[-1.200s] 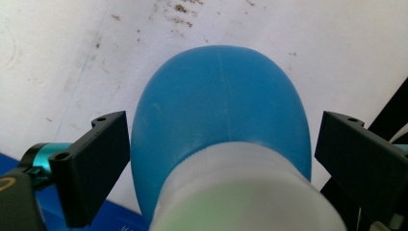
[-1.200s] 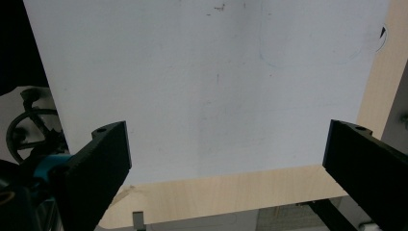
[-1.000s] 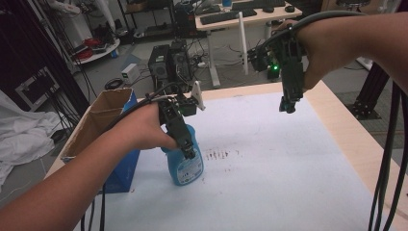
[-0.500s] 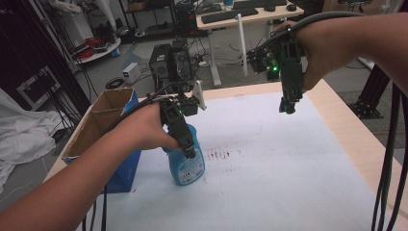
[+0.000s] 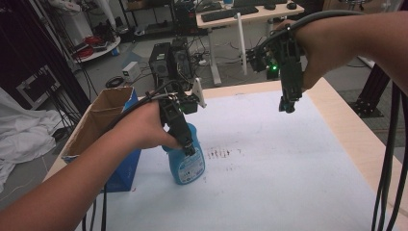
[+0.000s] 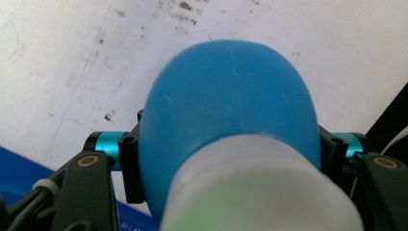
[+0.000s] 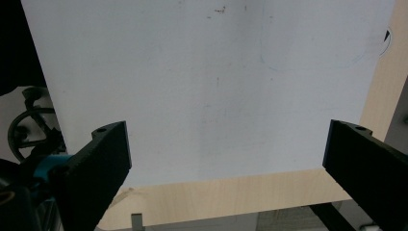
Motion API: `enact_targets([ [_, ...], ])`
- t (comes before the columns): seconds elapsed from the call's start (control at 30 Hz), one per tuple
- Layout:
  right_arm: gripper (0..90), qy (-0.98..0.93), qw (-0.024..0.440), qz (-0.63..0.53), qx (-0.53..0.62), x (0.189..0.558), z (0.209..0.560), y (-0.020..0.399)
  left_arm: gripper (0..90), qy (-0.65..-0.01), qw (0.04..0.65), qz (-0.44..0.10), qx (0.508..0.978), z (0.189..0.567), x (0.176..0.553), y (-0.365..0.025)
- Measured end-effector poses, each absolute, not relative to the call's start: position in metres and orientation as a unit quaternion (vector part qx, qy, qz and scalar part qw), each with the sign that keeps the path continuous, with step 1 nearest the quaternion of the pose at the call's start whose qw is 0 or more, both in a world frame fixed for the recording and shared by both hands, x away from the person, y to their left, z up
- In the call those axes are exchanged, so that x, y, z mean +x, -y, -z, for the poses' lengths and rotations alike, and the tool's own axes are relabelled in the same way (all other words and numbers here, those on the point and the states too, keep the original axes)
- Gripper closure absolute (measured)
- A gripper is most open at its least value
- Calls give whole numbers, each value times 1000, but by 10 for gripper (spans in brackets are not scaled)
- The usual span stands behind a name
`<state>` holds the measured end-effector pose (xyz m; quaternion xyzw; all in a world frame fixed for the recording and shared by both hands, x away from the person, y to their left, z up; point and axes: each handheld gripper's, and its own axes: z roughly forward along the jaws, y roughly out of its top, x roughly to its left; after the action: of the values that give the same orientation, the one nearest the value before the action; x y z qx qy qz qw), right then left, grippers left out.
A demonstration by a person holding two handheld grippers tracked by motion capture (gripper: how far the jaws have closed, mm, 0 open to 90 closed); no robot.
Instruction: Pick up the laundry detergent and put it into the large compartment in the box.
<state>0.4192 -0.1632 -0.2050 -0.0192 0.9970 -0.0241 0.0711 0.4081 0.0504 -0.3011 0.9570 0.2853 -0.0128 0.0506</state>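
A blue spray bottle (image 5: 188, 163) with a white label stands at the left of the white mat (image 5: 288, 168). My left gripper (image 5: 185, 143) is shut on its upper body, with the white spray head (image 5: 198, 91) behind the hand. In the left gripper view the bottle's blue shoulder (image 6: 226, 110) bulges between the two jaws, which press on both its sides; my left gripper (image 6: 231, 154) is clamped there. My right gripper (image 5: 287, 103) hangs in the air over the far right of the mat. Its jaws stand wide apart, and my right gripper (image 7: 226, 154) holds nothing.
An open cardboard box (image 5: 103, 120) and a blue container (image 5: 122, 174) sit at the table's left edge. Dark specks (image 5: 223, 153) mark the mat beside the bottle. The bare wooden table edge (image 5: 356, 144) runs along the right, where black cables (image 5: 390, 159) hang.
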Motion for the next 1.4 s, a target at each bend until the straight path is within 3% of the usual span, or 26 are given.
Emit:
enact_targets([
  [0.97, 19, -997, 68, 32, -19, 422, 210, 160, 398, -273, 39, 18, 961, 290, 404, -54],
  [1.4, 19, -997, 64, 30, -16, 422, 214, 163, 396, -299, 42, 26, 953, 204, 398, -96],
])
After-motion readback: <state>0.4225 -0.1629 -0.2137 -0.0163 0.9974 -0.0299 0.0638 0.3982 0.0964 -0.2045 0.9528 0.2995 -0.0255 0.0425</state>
